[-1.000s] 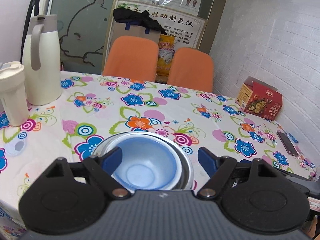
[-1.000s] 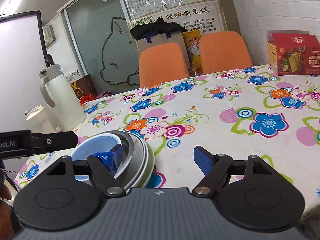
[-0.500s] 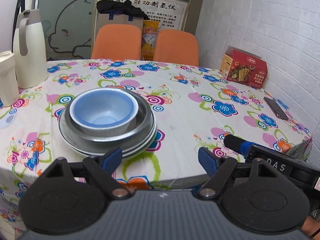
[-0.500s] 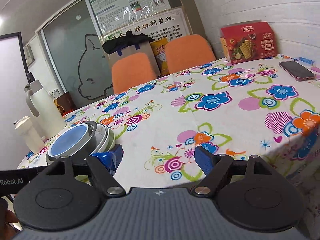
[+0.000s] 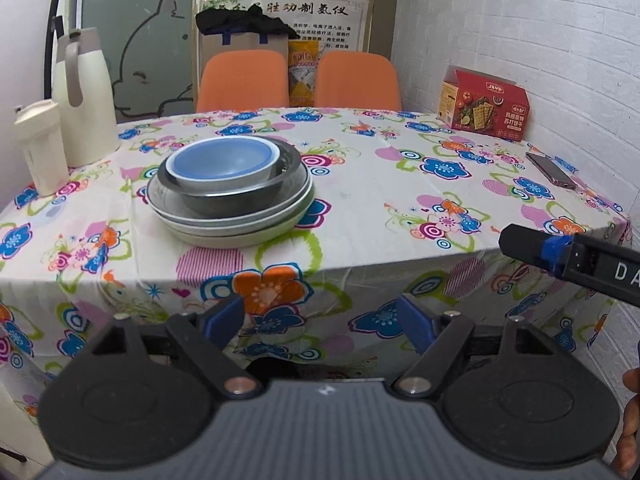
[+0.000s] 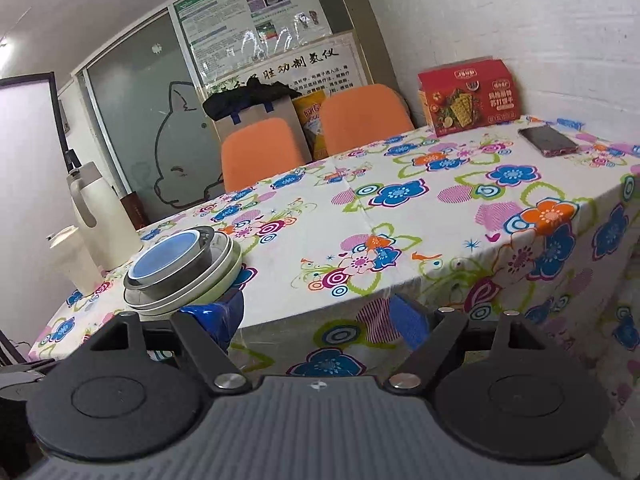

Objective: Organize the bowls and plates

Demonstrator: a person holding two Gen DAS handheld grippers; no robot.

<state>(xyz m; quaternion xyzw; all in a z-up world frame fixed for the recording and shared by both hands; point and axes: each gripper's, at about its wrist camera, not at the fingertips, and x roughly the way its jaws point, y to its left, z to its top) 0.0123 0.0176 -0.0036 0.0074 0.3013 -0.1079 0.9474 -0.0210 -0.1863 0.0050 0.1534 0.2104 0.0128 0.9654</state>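
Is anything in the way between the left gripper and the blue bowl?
Nothing visible. The left gripper sits off the table's near edge, and only bare flowered tablecloth lies between it and the blue bowl on the stack.

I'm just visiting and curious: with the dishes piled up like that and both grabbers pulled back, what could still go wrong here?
The blue bowl sits off-centre in the metal bowl, toward one side, so a bump to the stack might make it slide or rattle. The phone lies near the table's right edge; a careless sweep of the right gripper could knock it off. The floral tablecloth hangs over the front edge and could snag the open left gripper.
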